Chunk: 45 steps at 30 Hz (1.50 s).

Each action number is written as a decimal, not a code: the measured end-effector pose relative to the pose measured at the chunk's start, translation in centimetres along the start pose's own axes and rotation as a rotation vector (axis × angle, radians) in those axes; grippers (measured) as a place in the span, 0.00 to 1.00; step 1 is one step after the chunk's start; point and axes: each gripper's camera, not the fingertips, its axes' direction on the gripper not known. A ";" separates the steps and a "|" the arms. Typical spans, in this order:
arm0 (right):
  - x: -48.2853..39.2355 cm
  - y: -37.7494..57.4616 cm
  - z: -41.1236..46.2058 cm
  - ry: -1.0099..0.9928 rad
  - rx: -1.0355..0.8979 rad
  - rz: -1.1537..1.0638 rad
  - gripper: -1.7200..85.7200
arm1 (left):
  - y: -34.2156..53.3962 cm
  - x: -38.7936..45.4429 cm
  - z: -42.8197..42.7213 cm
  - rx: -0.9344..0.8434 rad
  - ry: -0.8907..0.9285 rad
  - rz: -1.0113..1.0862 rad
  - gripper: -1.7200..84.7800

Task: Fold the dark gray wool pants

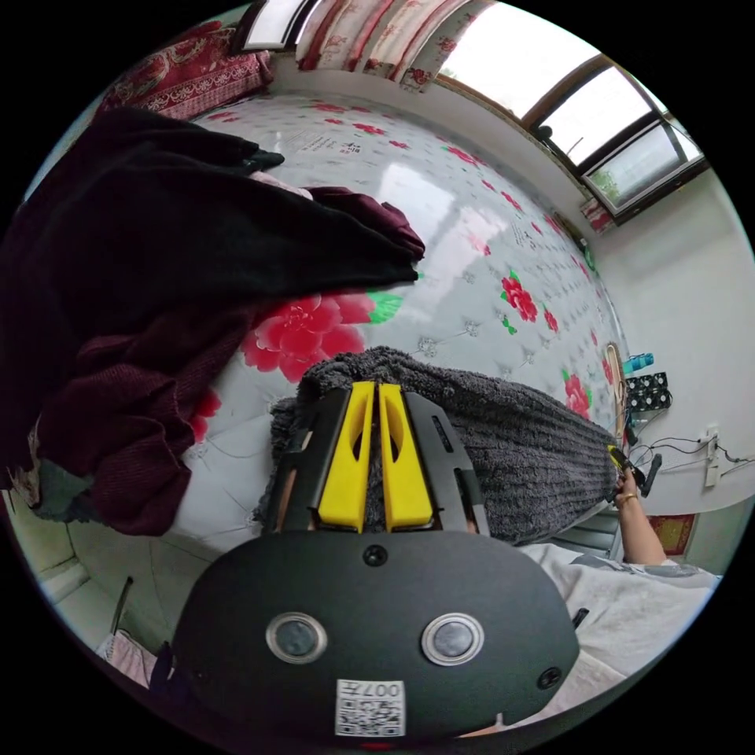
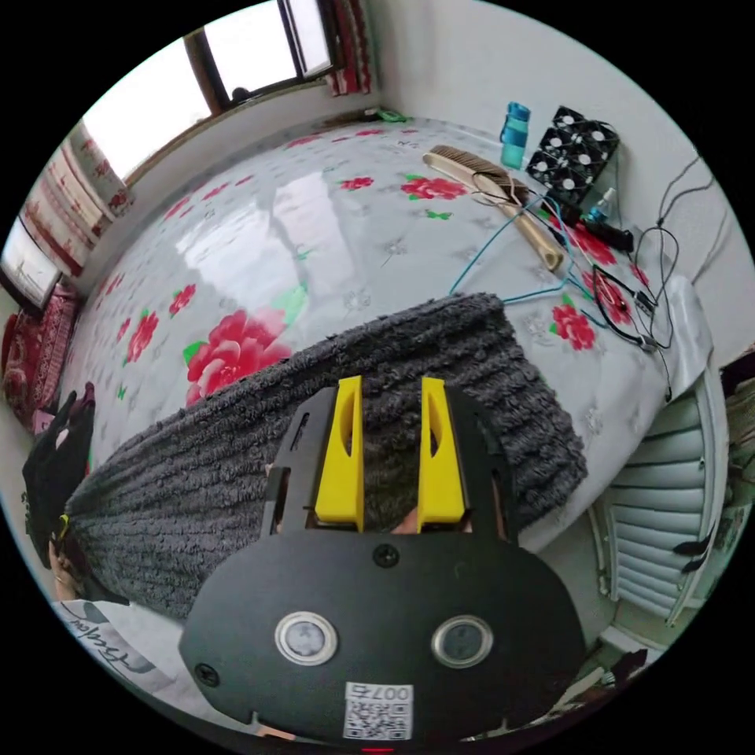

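Observation:
The dark gray wool pants point(image 1: 519, 440) lie stretched as a long fuzzy band along the near edge of the flowered bed point(image 1: 472, 228). At one end, my left gripper point(image 1: 376, 387) is shut on the fabric, its yellow jaws almost together. The right gripper point(image 1: 617, 460) shows small at the far end, held in a hand. In the right gripper view the pants point(image 2: 236, 448) run from lower left to upper right. There my right gripper point(image 2: 391, 381) pinches a thick fold of their near edge, and the left gripper point(image 2: 64, 525) sits at the far left end.
A heap of black and maroon clothes point(image 1: 157, 259) covers the bed beside the left end. By the wall lie a brush point(image 2: 487, 177), a teal wire hanger point(image 2: 503, 236), a bottle point(image 2: 515, 124), black fans point(image 2: 574, 153) and cables point(image 2: 629, 303). A radiator point(image 2: 661, 503) stands below the bed edge.

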 end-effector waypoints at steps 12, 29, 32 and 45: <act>-3.0 -1.9 -0.6 0.106 0.163 -0.117 0.04 | 0.2 -0.9 -4.5 0.140 -0.022 -0.071 0.01; 13.3 7.0 0.0 -0.076 0.205 0.452 0.14 | 0.8 -6.6 -2.1 0.044 -0.084 -0.175 0.06; 17.0 10.0 2.1 -0.212 0.164 0.543 0.15 | 3.3 -9.3 -4.7 0.106 -0.048 -0.253 0.06; 8.8 8.5 2.1 -0.560 0.317 0.317 0.07 | 14.6 -18.3 -5.4 0.094 0.173 -0.465 0.13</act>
